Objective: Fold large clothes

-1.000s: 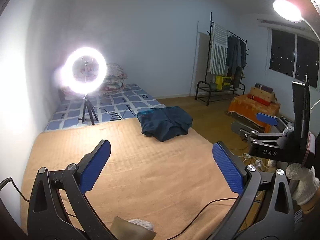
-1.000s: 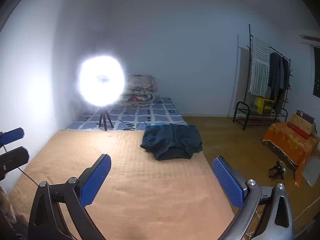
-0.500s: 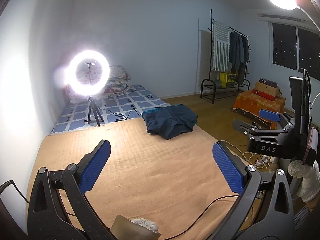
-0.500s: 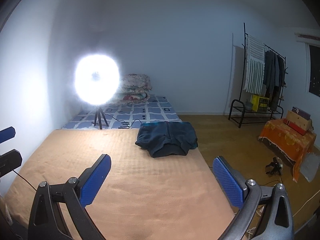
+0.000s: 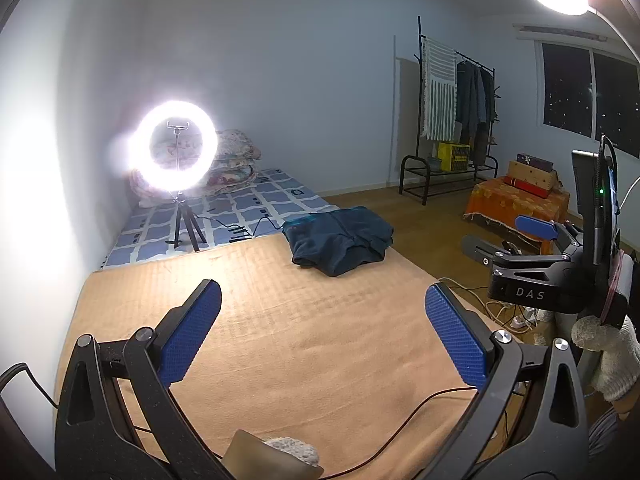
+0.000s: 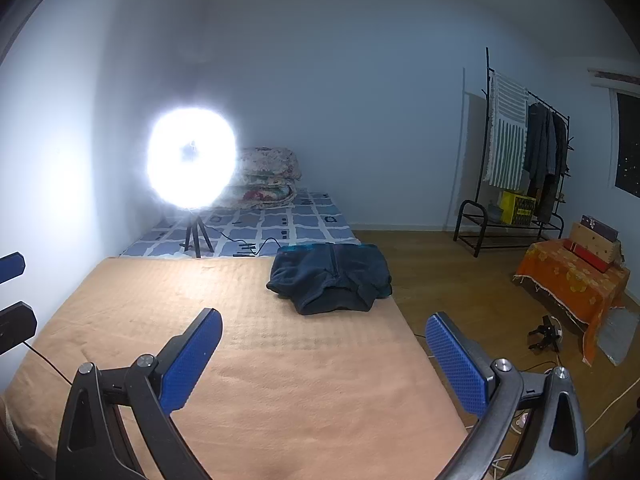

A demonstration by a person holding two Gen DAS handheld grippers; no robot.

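Fingers [image 5: 208, 312] of both grippers stay wide apart, empty; dark garment [image 6: 330, 278] unmoved.

One garment [image 5: 340, 240], two tools [image 5: 320, 336].

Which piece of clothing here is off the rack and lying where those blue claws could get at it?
The dark blue garment, bunched at the far right corner of the tan blanket. The other clothes hang on the clothes rack by the wall.
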